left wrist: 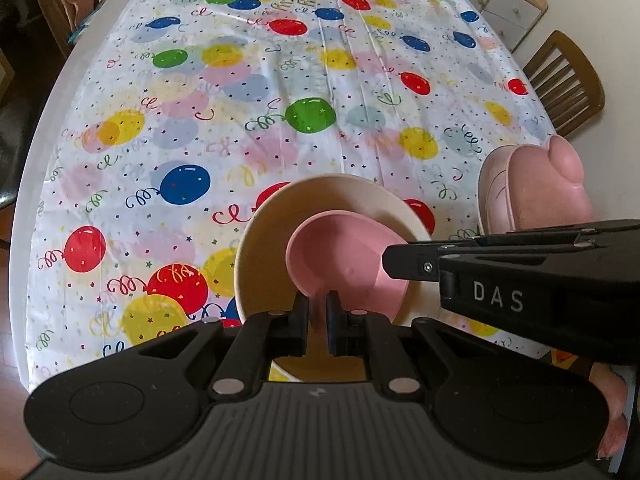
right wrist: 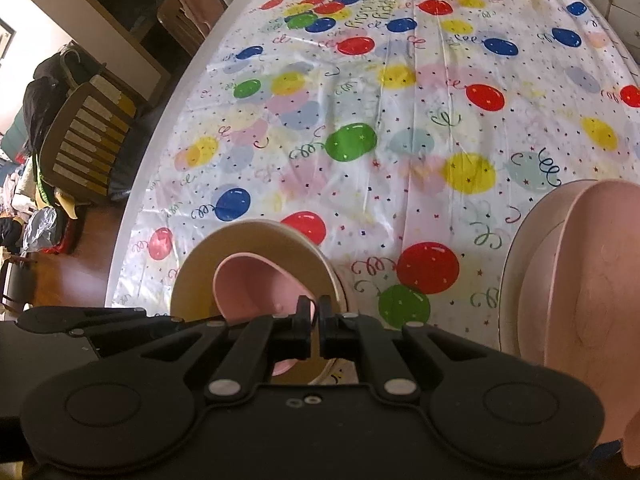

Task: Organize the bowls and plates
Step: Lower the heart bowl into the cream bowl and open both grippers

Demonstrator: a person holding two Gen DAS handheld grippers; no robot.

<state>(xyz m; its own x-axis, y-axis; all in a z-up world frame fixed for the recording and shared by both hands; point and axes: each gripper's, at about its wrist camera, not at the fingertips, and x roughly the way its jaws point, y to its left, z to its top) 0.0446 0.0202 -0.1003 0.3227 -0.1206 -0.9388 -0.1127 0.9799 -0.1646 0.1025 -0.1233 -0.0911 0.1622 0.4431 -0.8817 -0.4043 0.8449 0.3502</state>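
Nearest the table's front edge, the left gripper (left wrist: pixel 318 314) has its jaws drawn almost together on the near rim of a small pink plastic bowl (left wrist: pixel 340 256), pinching the thin wall between the pads. The right gripper (right wrist: pixel 316 318) is clamped the same way on the same bowl's rim, its jaws all but touching. The pink bowl hangs tilted inside a larger cream round bowl (left wrist: pixel 256 248), which sits on the balloon-printed plastic tablecloth (left wrist: pixel 240 120) near the front edge. Toward the table's right edge, a stack of pale pink plates and bowls (left wrist: pixel 496 184) stands apart from the cream bowl, partly hidden by a blurred pink shape. Beyond the far right corner stands a wooden slatted chair (left wrist: pixel 568 80).
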